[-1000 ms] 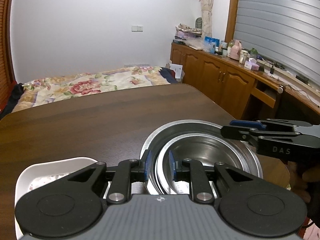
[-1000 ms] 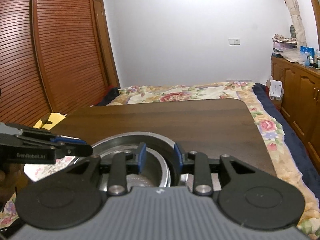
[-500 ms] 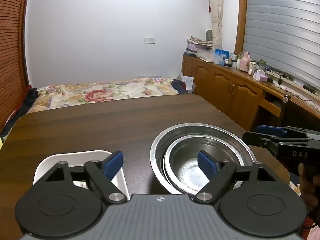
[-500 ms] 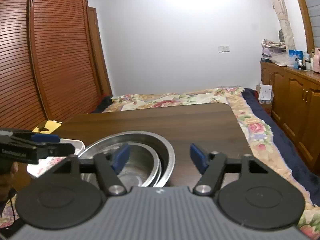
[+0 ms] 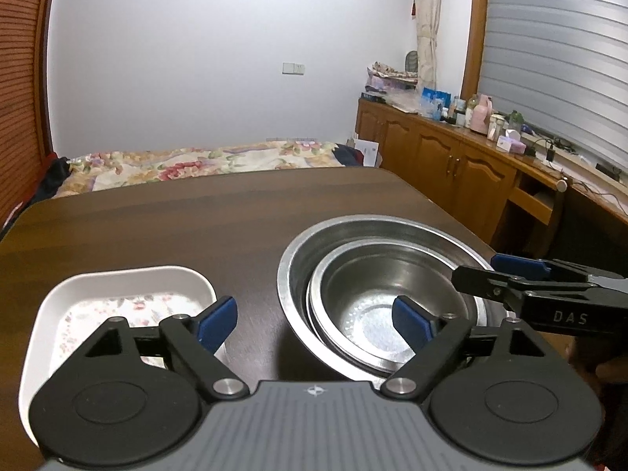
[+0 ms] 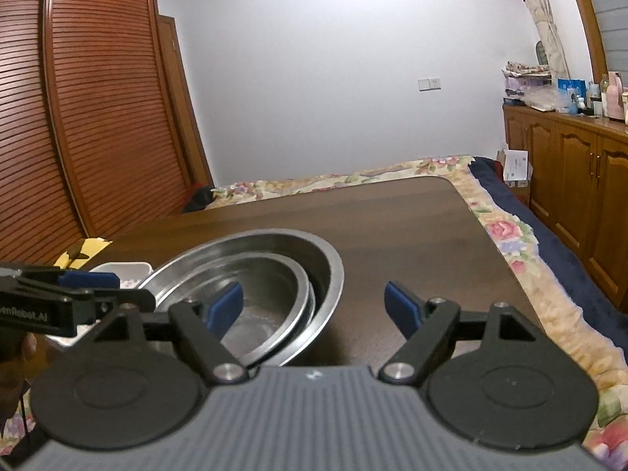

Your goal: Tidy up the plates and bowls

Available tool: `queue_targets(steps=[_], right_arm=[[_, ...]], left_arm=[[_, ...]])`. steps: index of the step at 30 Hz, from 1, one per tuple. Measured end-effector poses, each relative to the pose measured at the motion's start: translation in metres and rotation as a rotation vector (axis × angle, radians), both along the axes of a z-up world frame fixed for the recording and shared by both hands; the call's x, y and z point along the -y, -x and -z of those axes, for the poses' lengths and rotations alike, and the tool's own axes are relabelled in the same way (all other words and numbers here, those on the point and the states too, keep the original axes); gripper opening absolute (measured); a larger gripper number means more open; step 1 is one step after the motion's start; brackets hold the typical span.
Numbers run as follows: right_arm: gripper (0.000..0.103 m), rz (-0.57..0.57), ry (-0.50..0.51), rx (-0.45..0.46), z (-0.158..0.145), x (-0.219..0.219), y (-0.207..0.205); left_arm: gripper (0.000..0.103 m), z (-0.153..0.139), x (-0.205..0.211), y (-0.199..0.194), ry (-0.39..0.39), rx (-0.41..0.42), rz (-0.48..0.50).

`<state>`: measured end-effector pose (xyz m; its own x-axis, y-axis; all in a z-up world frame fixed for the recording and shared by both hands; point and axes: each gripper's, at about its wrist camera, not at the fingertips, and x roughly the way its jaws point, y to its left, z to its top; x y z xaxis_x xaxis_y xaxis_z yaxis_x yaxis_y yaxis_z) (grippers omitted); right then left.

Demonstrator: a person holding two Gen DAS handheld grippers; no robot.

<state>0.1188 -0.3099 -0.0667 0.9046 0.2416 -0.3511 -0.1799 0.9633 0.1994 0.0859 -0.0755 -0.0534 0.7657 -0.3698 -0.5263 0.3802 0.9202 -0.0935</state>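
On the left of the dark wooden table (image 5: pixel 157 227) sits the white plate (image 5: pixel 59 314) with flowers on it, and its near side is cut off behind the left gripper (image 5: pixel 314 320), so I cannot see if anything else lies there. This claw is spread wide and holds nothing. Next comes the big metal bowl (image 5: pixel 298 251) with the smaller metal bowl (image 5: pixel 353 274) sitting inside it, a bit off to one side and not in the middle. The little bowl could rock or clang if a claw bumps its rim. The bowls are shiny and smooth, so a pinch on the thin edge could slip. On the right is the right gripper (image 6: pixel 312 304), also spread wide with nothing in it. The two claws are near each other over the bowls and could knock together. The bowls' near edges hide behind the claws. Things on the far counter (image 5: pixel 490 149) are too small to tell.
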Motion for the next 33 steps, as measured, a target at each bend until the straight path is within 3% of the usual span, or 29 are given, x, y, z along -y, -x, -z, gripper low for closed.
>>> queue_targets(steps=[22,33], right_arm=[[0.078,-0.019,-0.015,-0.030,0.012,-0.017,-0.003],[0.056,-0.005,-0.026,-0.047,0.013,-0.017,-0.007]], left_arm=[[0.052,0.013,0.004,-0.007,0.022,-0.045,-0.002],[0.046,0.015,0.004,-0.008,0.020,-0.048,0.004]])
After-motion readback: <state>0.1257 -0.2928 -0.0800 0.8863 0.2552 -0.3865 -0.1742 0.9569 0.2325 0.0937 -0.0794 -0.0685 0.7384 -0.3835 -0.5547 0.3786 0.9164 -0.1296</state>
